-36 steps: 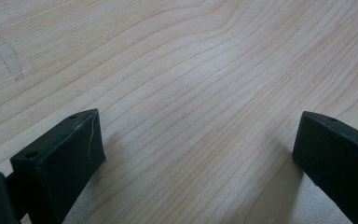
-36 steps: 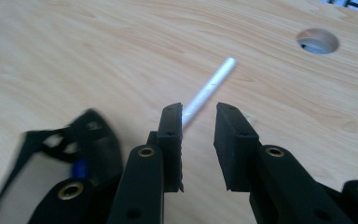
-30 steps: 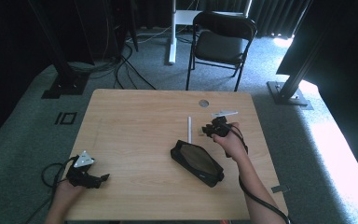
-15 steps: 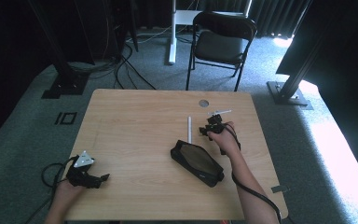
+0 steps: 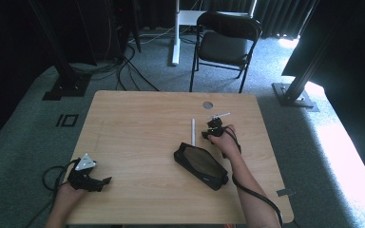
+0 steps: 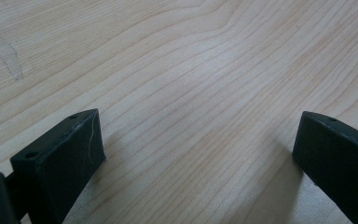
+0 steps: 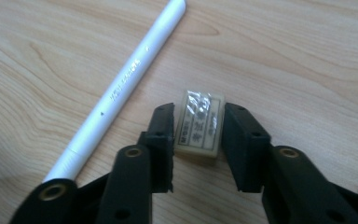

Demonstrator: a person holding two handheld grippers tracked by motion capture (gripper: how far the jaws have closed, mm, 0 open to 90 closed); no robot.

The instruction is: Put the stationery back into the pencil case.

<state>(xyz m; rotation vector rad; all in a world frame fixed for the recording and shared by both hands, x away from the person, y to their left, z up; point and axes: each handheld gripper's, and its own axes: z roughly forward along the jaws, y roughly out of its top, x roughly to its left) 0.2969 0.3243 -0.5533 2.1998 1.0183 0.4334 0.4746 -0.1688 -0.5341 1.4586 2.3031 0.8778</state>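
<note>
A small cream eraser (image 7: 199,123) with a printed wrapper lies on the wooden table (image 5: 138,128). My right gripper (image 7: 199,112) points down at it, and its black pads press on the eraser's two long sides. The jaws have just been closing, with the eraser between them. A white pen (image 7: 126,84) lies just left of it, apart from the jaws. From above, the right gripper (image 5: 213,127) is right of the pen (image 5: 193,130) and beyond a black pouch (image 5: 200,165). My left gripper (image 5: 105,181) rests near the front left corner, its jaws (image 6: 196,135) open wide over bare wood.
A round cable hole (image 5: 207,104) sits in the table near its far edge. A black folding chair (image 5: 225,42) stands beyond the table. Dark stands and cables lie on the carpet at the back left. The right gripper's cable trails along the forearm.
My right hand has sunk toward the table and shifted a little left, closer to the pen. The left hand and its gripper have stayed where they were.
</note>
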